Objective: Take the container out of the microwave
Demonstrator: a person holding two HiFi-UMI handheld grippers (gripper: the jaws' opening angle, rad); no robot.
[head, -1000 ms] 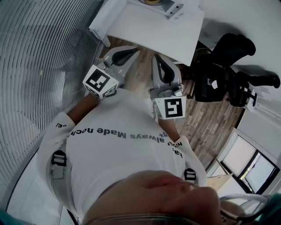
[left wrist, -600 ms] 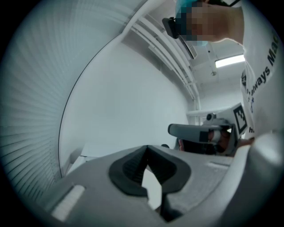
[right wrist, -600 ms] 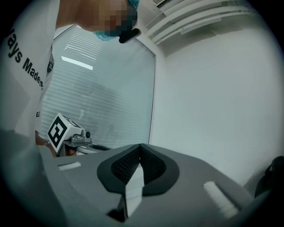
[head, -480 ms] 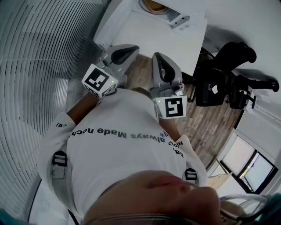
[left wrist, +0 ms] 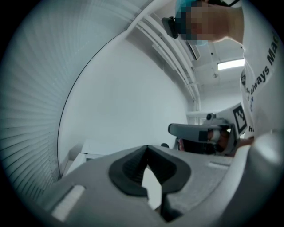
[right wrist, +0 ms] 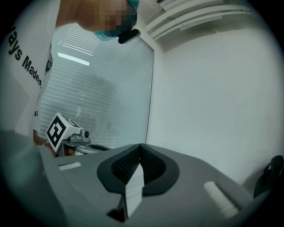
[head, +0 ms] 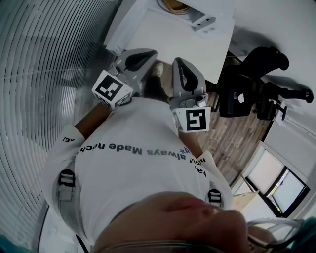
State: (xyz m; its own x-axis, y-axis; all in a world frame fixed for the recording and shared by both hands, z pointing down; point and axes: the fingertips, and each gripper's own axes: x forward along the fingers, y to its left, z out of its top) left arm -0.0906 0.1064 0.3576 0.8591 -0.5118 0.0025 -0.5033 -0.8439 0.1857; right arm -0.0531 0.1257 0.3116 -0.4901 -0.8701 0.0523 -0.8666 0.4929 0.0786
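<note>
No microwave and no container show in any view. I hold both grippers level in front of my white shirt, side by side, pointing at a white table [head: 168, 34]. The left gripper [head: 149, 52] has its jaw tips meeting with nothing between them, as the left gripper view [left wrist: 147, 147] shows against a bare white wall. The right gripper [head: 177, 62] is shut and empty too, its ribbed pads [right wrist: 148, 166] closed together. Each gripper view catches the other gripper off to the side: the right gripper [left wrist: 199, 131] and the left gripper [right wrist: 71, 135].
A tan round object [head: 173, 5] and a small grey item [head: 203, 21] lie at the table's far end. A black office chair [head: 252, 84] stands on the wooden floor [head: 237, 138] to the right. Window blinds [head: 44, 74] run along the left. My shoe [head: 157, 69] shows between the grippers.
The table has come nearer to the grippers as I stepped forward. A shoe now shows between the grippers. Both grippers stay shut and side by side.
</note>
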